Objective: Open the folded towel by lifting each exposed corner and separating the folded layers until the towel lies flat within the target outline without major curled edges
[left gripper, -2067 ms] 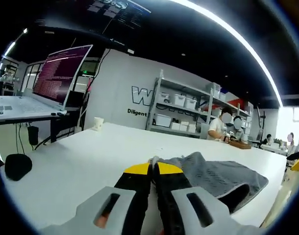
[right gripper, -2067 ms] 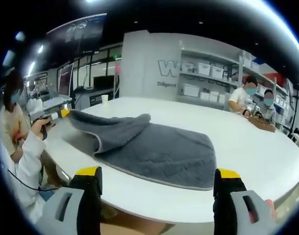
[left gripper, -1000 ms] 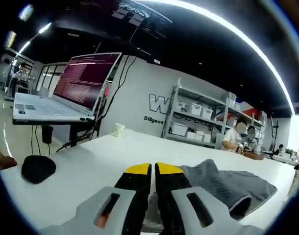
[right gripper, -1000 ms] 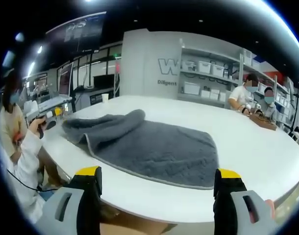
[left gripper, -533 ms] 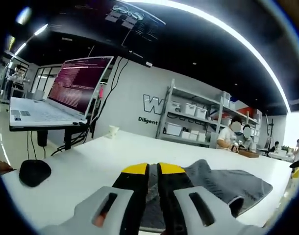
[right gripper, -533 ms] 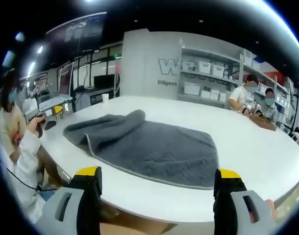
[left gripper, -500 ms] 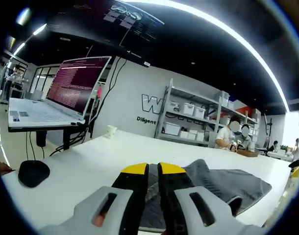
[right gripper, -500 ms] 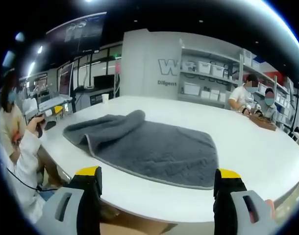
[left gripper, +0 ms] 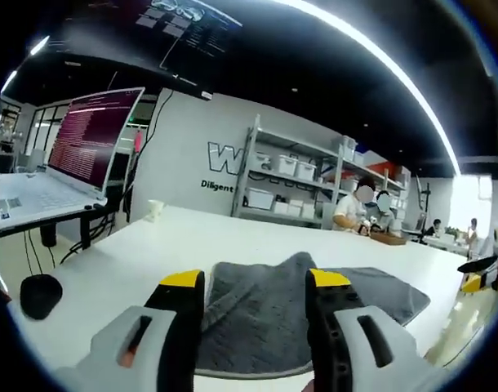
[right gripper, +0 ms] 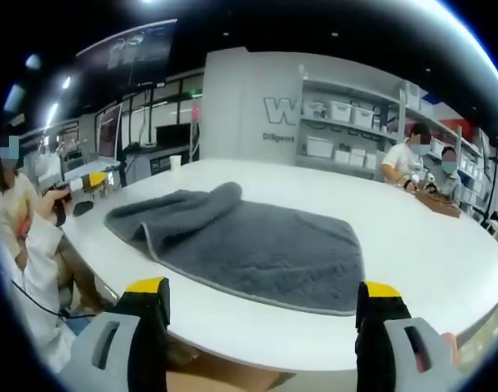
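Both claws open, nothing held: left claw (left gripper: 253,286), right claw (right gripper: 264,296). Grey terry towel (right gripper: 249,245) far-left edge bunched on white counter (right gripper: 412,245); risk: stays curled unless regripped.

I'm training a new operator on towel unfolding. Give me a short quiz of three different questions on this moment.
1. True or false: the left gripper is shut on the towel.
2. Which towel part is still bunched up: A) the end by the seated person, B) the end by the shelves?
3. Fill in: the right gripper is ____.

Key: 1 false; 2 A; 3 open.
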The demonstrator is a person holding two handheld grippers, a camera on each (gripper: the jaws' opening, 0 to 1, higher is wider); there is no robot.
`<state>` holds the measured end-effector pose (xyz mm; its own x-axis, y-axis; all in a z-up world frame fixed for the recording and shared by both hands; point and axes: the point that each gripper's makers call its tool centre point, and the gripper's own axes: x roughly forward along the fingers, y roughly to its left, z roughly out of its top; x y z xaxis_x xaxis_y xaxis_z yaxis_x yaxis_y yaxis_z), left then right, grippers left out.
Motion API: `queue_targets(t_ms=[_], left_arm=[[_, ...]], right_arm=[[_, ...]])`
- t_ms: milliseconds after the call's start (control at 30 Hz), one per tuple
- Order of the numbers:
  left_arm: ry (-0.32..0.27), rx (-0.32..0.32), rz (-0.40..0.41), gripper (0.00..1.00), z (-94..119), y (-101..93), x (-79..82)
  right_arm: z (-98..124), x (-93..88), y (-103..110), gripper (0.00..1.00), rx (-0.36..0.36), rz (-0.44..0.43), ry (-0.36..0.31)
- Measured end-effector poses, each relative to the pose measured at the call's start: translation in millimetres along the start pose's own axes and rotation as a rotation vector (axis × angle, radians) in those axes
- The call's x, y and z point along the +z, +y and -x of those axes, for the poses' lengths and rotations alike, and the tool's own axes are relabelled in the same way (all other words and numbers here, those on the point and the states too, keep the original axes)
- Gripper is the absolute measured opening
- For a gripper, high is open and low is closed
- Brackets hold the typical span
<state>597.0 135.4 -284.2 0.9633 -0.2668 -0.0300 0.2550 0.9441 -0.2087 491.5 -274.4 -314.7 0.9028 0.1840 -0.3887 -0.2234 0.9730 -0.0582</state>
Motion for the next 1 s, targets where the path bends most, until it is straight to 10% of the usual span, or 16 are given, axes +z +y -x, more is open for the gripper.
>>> queue_targets(t_ms=[400, 1000], left_arm=[[0.089, -0.183, 0.031, 0.77, -7, -36.9, -14.7], [0.188, -0.234, -0.031, 1.0, -7, -51.8, -30.3]], right_arm=[[0, -0.4, -2, 0.95, -0.006, -0.007, -0.002], [1, -1.1, -4, 0.95, -0.012, -0.016, -0.002]])
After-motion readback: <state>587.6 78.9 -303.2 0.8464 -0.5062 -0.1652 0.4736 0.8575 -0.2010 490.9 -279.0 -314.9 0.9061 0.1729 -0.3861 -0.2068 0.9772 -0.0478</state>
